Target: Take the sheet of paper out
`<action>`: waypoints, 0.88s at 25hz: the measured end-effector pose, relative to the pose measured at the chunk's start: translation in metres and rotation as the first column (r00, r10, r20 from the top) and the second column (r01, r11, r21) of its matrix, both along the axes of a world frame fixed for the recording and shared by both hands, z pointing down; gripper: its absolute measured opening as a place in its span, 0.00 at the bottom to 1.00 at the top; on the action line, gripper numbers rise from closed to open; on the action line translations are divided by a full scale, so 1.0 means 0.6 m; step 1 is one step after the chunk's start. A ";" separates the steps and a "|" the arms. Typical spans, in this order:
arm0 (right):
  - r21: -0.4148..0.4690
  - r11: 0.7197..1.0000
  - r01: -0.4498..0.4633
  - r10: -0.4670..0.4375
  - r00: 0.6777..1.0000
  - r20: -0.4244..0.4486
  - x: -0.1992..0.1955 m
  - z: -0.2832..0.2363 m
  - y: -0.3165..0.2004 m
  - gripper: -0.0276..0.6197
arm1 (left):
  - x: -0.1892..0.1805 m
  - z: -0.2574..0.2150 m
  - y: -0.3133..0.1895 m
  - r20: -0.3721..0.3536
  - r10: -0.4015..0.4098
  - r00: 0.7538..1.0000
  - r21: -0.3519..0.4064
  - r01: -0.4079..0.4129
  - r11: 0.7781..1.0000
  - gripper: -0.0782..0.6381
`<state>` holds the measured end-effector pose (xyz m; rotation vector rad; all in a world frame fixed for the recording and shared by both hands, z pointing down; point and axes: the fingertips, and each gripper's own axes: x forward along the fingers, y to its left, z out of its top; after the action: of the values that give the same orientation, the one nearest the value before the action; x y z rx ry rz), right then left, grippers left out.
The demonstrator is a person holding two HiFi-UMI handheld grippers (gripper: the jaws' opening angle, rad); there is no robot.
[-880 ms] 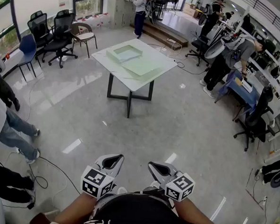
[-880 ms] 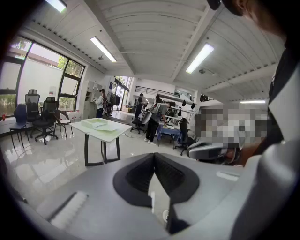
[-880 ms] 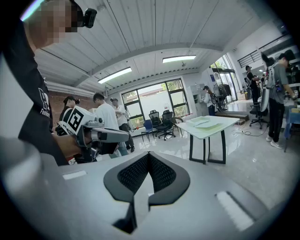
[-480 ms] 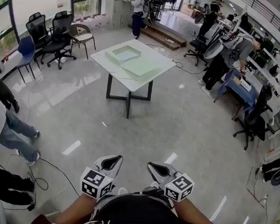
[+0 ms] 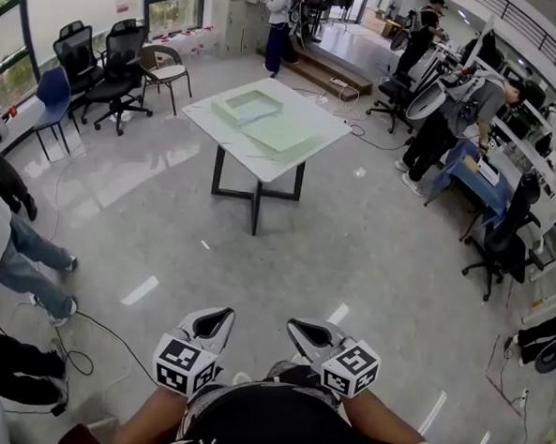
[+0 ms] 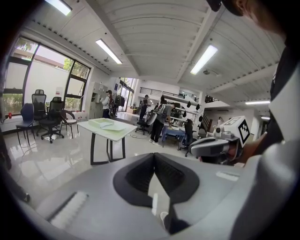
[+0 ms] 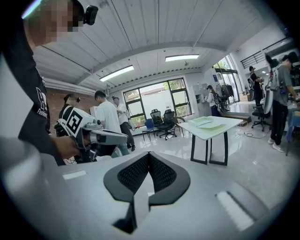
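Note:
A white table [image 5: 314,130] stands far ahead of me, across the floor. On it lie a shallow pale green tray [image 5: 246,105] and a flat pale green sheet-like piece [image 5: 282,132]; I cannot tell the paper apart at this distance. The table [image 6: 104,127] also shows small in the left gripper view, and again as the table [image 7: 213,125] in the right gripper view. My left gripper [image 5: 214,321] and right gripper [image 5: 305,333] are held close to my body, side by side. Both are shut with nothing in them: left gripper [image 6: 154,161], right gripper [image 7: 149,158].
Office chairs [image 5: 100,65] stand at the back left by the windows. People [image 5: 13,247] stand at my left, with cables [image 5: 102,332] on the floor near them. Desks, chairs and a bending person [image 5: 454,114] fill the right side. Shiny tiled floor [image 5: 256,271] lies between me and the table.
Both grippers have sunk slightly toward my body in the head view. The table and what lies on it have not moved.

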<state>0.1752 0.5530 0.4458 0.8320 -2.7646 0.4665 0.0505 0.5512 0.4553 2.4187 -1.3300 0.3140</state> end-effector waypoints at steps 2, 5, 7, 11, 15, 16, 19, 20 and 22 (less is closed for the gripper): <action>-0.005 1.000 -0.002 0.002 1.000 0.002 -0.001 0.001 -0.010 0.04 | -0.007 0.005 -0.008 -0.004 -0.011 1.000 -0.006 0.011 1.000 0.19; -0.022 1.000 -0.008 0.008 1.000 0.003 -0.006 0.008 -0.028 0.04 | -0.015 0.011 -0.024 -0.017 -0.011 1.000 -0.012 0.011 1.000 0.19; -0.035 0.999 -0.012 0.012 1.000 0.004 -0.009 0.017 -0.044 0.04 | -0.019 0.016 -0.039 -0.020 -0.007 1.000 -0.016 0.007 1.000 0.19; -0.088 0.996 -0.028 0.031 0.999 0.030 -0.004 0.036 -0.086 0.04 | -0.014 0.026 -0.076 -0.024 -0.006 1.000 -0.034 0.005 0.999 0.19; -0.128 0.991 -0.035 0.042 0.998 0.056 -0.004 0.051 -0.158 0.04 | -0.013 0.036 -0.137 -0.015 -0.021 1.000 -0.054 0.020 0.998 0.19; -0.127 0.991 -0.035 0.043 0.997 0.058 -0.006 0.052 -0.181 0.04 | -0.014 0.037 -0.158 -0.014 -0.024 1.000 -0.059 0.023 0.998 0.19; -0.109 0.994 -0.029 0.038 0.996 0.080 -0.013 0.037 -0.255 0.04 | -0.012 0.025 -0.225 -0.011 -0.021 1.000 -0.056 0.020 0.998 0.19; -0.101 0.995 -0.027 0.036 0.996 0.086 -0.015 0.030 -0.280 0.04 | -0.011 0.017 -0.249 -0.011 -0.020 1.000 -0.050 0.019 0.999 0.19; -0.088 0.996 -0.023 0.032 0.995 0.095 -0.019 0.016 -0.329 0.04 | -0.011 -0.002 -0.297 -0.010 -0.021 1.000 -0.037 0.020 0.999 0.19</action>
<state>0.1641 0.3558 0.4551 0.8492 -2.7995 0.6429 0.0438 0.3730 0.4544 2.3716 -1.3318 0.3177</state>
